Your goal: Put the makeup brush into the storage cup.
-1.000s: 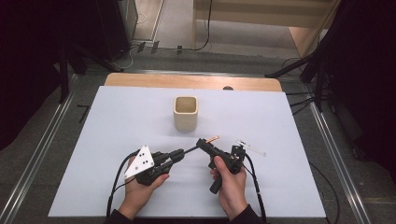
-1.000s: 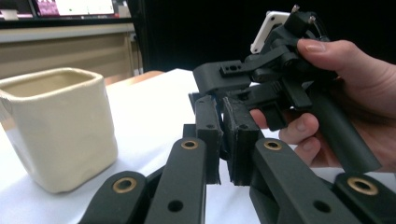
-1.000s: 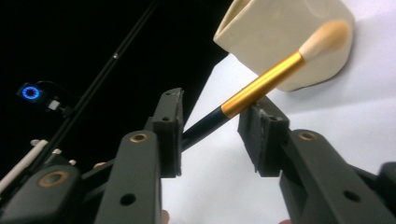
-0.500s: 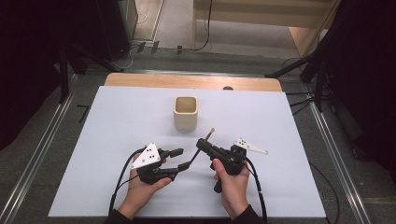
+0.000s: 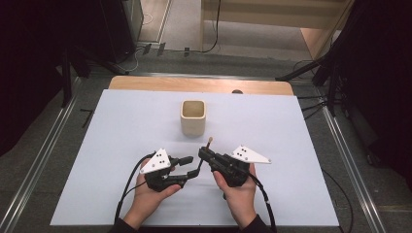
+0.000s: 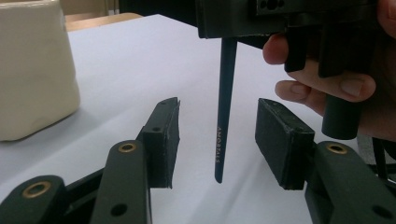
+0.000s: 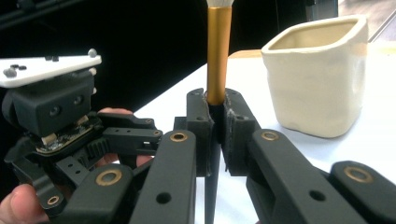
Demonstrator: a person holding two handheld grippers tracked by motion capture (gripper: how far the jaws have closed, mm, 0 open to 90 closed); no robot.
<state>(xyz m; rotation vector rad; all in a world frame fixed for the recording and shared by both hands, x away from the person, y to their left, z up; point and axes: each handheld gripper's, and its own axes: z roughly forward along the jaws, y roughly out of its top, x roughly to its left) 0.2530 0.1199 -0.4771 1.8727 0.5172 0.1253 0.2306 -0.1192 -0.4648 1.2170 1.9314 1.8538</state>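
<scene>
A slim brush [image 5: 199,166] with a black handle and gold ferrule [image 7: 218,56] stands nearly upright, its tip [image 5: 210,141] pointing toward the cup. My right gripper [image 7: 215,121] is shut on it just below the ferrule. My left gripper [image 6: 222,140] is open. Its jaws have just opened off the handle and then eased in a little. The handle's lower end [image 6: 224,126] hangs between the pads [image 6: 163,135] without touching either. In the high view the left gripper [image 5: 187,171] and the right gripper [image 5: 203,154] meet at the table's near middle. A cream square cup [image 5: 193,116] stands beyond them.
The white table sheet [image 5: 121,145] spreads wide on both sides of the hands. The cup [image 7: 317,79] stands close ahead to the right in the right gripper view, and at the left [image 6: 32,70] in the left gripper view. A wooden edge [image 5: 145,83] runs along the back.
The left gripper's jaws have opened off the brush handle. The right gripper has shut on the brush and lifted it slightly, so the brush now stands steeper.
</scene>
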